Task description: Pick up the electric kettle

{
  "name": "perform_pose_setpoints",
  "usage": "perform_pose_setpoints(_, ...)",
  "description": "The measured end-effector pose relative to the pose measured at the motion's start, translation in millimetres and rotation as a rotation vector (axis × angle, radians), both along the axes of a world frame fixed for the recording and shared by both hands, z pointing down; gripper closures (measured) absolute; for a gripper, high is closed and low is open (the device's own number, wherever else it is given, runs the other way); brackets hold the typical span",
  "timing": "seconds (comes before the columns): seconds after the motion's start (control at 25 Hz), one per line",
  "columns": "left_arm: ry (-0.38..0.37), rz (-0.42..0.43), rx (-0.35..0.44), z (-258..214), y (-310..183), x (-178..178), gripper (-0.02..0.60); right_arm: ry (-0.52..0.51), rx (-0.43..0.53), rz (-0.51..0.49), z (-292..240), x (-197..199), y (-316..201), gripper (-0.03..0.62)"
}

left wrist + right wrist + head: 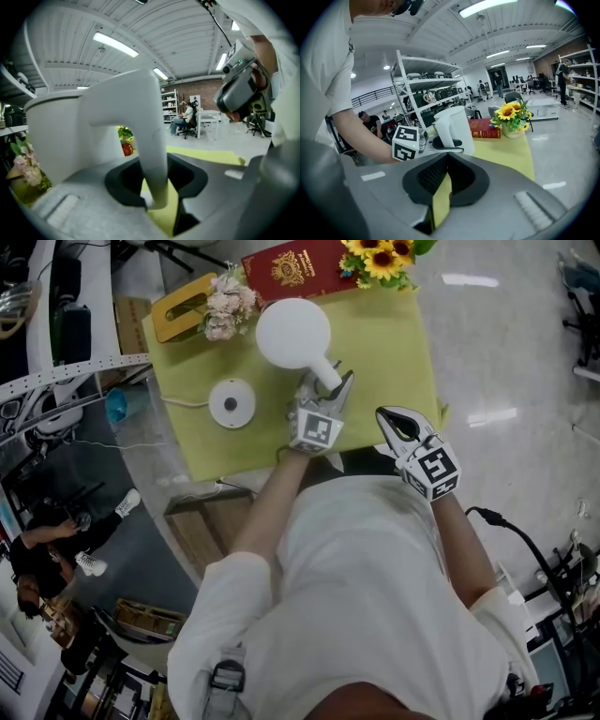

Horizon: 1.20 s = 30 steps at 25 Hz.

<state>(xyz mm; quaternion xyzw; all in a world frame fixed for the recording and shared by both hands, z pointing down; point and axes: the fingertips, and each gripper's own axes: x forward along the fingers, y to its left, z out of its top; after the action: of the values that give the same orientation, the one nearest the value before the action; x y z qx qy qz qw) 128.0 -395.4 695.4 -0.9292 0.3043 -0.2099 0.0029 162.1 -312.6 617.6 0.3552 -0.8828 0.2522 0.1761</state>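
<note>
The white electric kettle stands on the yellow-green cloth, in the middle of the tabletop and closer to its far edge. Its round base lies apart from it, toward the left edge, so the kettle is not on the base.

The left gripper is at the kettle's handle. In the left gripper view the handle passes down between the 2 jaws. The jaws are apart, with a strip of cloth visible beside the handle, so I judge that the pads do not press on it yet. The right gripper hovers over the near right part of the tabletop, well apart from the kettle. Its jaws are together and hold nothing.

The grasp is prepared but not made. I see 3 risks:
- If the person lifts before the jaws close, the handle can slide out, or the kettle can only rock on the cloth.
- The jaws are low on a smooth, curved handle, so the body may swing or tilt away (more so if there is water inside, which I cannot tell).
- The pink flowers and the red book at the far edge are near, and a tipping kettle could hit them.
</note>
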Motion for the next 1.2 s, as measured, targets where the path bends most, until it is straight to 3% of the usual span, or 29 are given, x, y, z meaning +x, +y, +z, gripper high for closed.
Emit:
perform_pose_setpoints(0.16, -0.038, -0.002, 0.025, -8.2, 8.2, -10.9, 0.440, -0.007, 0.016, -0.033, -5.4, -7.3, 0.7, 0.591)
perform_pose_setpoints(0.48, -0.052, -0.091, 0.027, -27.5, 30.5, -47.1, 0.451, -0.024, 0.047, -0.098, -14.9, -28.0, 3.3, 0.591)
perform_pose_setpoints(0.64, -0.059, -0.142, 0.052, -49.1, 43.3, -73.5, 0.578, -0.008, 0.067, -0.119, -20.4, -41.6, 7.1, 0.591)
perform_pose_setpoints(0.96, 0.089, -0.223, 0.059, -106.1, 81.1, -110.5, 0.580, 0.024, 0.137, -0.118, -40.3, -70.0, 24.2, 0.591)
perform_pose_setpoints(1.2, 0.100, -0.222, 0.071, -132.0, 129.6, -127.0, 0.580, 0.038, 0.166, -0.126, -54.9, -90.8, 64.0, 0.591)
